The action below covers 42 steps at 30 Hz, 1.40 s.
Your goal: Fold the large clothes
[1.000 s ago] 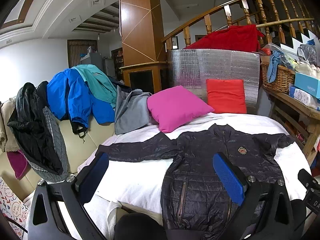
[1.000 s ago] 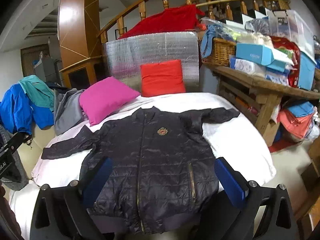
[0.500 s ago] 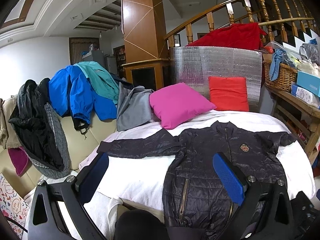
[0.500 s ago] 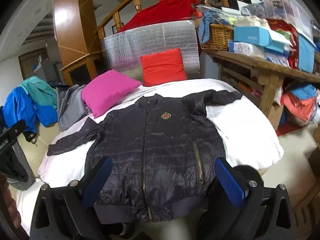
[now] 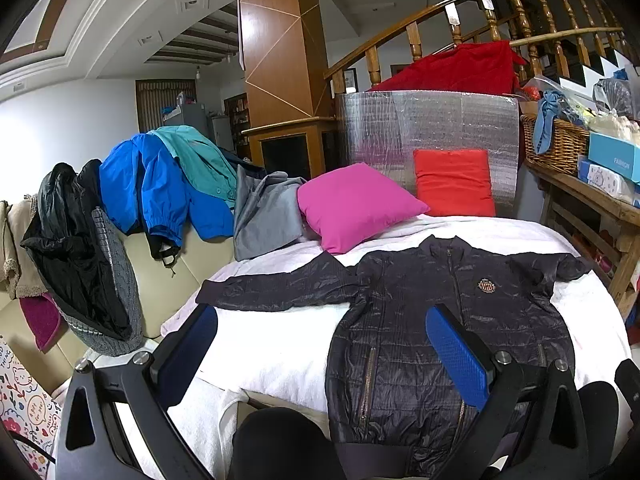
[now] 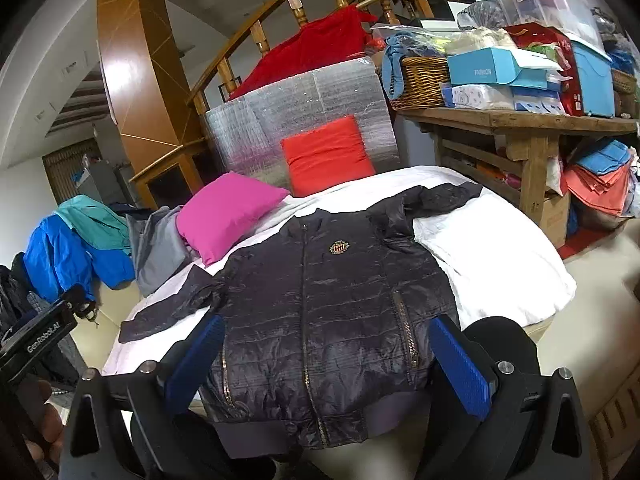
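Note:
A dark quilted jacket (image 5: 404,320) (image 6: 320,304) lies flat and zipped on a white-covered bed (image 5: 280,340) (image 6: 500,264), both sleeves spread sideways, collar toward the pillows. My left gripper (image 5: 320,354) hovers open above the near left part of the bed, its right blue pad over the jacket's front. My right gripper (image 6: 326,360) hangs open over the jacket's hem, a blue pad on either side of the lower body. Neither holds any cloth. The jacket's hem hangs slightly over the bed's near edge.
A pink pillow (image 5: 356,204) and a red pillow (image 5: 454,182) lean at the bed's head against a silver panel (image 5: 424,128). Several jackets (image 5: 160,184) drape over a cream sofa at left. A wooden table (image 6: 516,128) piled with boxes and a basket stands at right.
Both grippers have drawn slightly closer to the bed, and the right view has tilted and shifted toward the jacket's hem. The jacket has not moved. Both stay open.

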### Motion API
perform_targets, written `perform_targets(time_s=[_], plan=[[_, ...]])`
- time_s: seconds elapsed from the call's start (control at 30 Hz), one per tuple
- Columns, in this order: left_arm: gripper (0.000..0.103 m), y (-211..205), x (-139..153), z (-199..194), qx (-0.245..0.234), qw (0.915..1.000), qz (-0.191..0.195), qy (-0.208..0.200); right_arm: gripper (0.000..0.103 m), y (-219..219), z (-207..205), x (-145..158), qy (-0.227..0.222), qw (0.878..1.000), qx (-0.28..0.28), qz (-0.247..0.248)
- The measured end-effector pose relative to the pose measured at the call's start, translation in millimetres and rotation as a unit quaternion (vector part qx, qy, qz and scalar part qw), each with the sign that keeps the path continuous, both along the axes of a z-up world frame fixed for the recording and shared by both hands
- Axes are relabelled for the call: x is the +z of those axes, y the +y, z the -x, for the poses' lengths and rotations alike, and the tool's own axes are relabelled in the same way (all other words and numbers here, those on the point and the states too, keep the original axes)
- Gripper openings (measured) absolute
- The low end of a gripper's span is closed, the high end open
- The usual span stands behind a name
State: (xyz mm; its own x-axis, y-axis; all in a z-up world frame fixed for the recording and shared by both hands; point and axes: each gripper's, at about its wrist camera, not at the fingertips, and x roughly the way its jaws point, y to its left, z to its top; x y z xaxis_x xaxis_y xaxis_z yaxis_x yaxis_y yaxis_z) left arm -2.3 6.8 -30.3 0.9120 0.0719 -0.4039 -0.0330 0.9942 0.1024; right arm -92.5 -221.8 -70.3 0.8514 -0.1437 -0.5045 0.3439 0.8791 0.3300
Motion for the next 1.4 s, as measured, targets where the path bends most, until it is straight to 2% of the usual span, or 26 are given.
perform_targets(time_s=[0.57, 0.73, 0.9, 1.03, 1.17, 1.23, 1.33, 1.4], plan=[[0.103, 4, -5, 7, 0.002, 0.9999, 0.010, 0.005, 0.103, 5, 18, -1, -0.040, 0.998, 0.031, -0.026], [0.103, 8, -19, 18, -0.002, 0.9991, 0.039, 0.013, 0.103, 5, 18, -1, -0.043, 0.998, 0.036, -0.029], [0.103, 3, -41, 31, -0.051, 0.9952, 0.075, 0.039, 0.103, -1, 17, -2, -0.039, 0.999, 0.023, -0.029], [0.103, -8, -51, 33, -0.085, 0.9921, 0.070, 0.060, 0.103, -11, 13, -5, -0.032, 0.999, 0.001, -0.031], [0.103, -25, -54, 32, -0.136, 0.9859, 0.065, 0.072, 0.103, -23, 7, -3, -0.025, 0.999, -0.030, -0.006], [0.103, -28, -52, 29, -0.132, 0.9872, 0.058, 0.068, 0.103, -26, -1, -2, -0.014, 0.999, -0.032, 0.015], [0.103, -24, -46, 11, -0.097, 0.9930, 0.057, 0.037, 0.103, -33, -26, -4, 0.017, 0.998, -0.032, 0.054], [0.103, -24, -42, -12, -0.063, 0.9968, 0.042, 0.024, 0.103, -43, -48, -6, 0.035, 0.996, -0.033, 0.068]])
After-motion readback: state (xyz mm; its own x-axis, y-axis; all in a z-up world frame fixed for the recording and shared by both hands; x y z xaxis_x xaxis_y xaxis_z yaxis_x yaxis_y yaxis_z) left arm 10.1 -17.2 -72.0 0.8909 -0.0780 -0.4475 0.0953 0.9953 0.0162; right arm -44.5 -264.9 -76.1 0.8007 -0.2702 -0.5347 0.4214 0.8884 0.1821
